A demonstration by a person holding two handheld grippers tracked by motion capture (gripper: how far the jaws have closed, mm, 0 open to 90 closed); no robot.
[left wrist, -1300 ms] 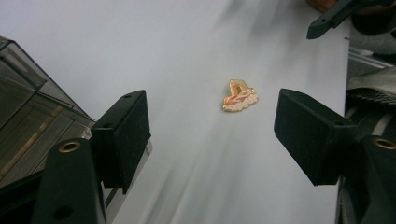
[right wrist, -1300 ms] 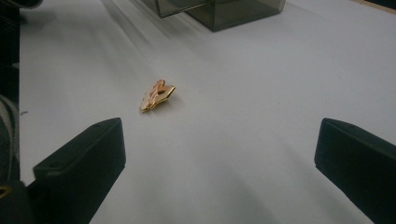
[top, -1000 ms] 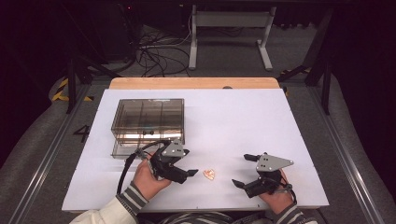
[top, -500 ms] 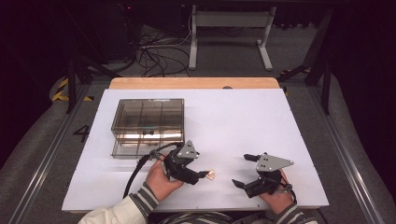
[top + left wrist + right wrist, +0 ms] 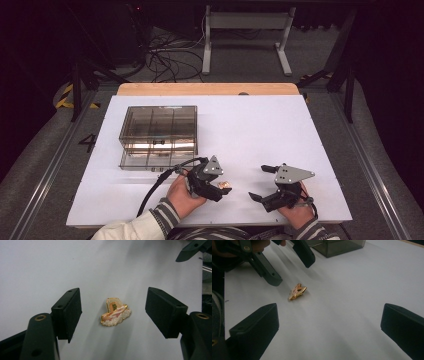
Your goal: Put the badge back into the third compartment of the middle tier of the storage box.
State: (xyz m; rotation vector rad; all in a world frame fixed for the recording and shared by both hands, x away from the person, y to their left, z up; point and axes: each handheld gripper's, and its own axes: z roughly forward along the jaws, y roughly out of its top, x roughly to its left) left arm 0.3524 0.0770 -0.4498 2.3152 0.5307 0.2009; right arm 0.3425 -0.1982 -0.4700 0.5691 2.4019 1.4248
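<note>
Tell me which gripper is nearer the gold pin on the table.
Left. The left gripper hangs right over the gold pin, open jaws either side, not touching. The right gripper sits open farther along the white table, well off the pin.

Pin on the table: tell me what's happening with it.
A person holds a gripper in each hand. The left gripper is poised over a small gold pin lying flat on the white table, jaws open on either side of it and not touching. The right gripper rests open beside it, holding nothing. A smoky clear box sits farther back, untouched.
</note>
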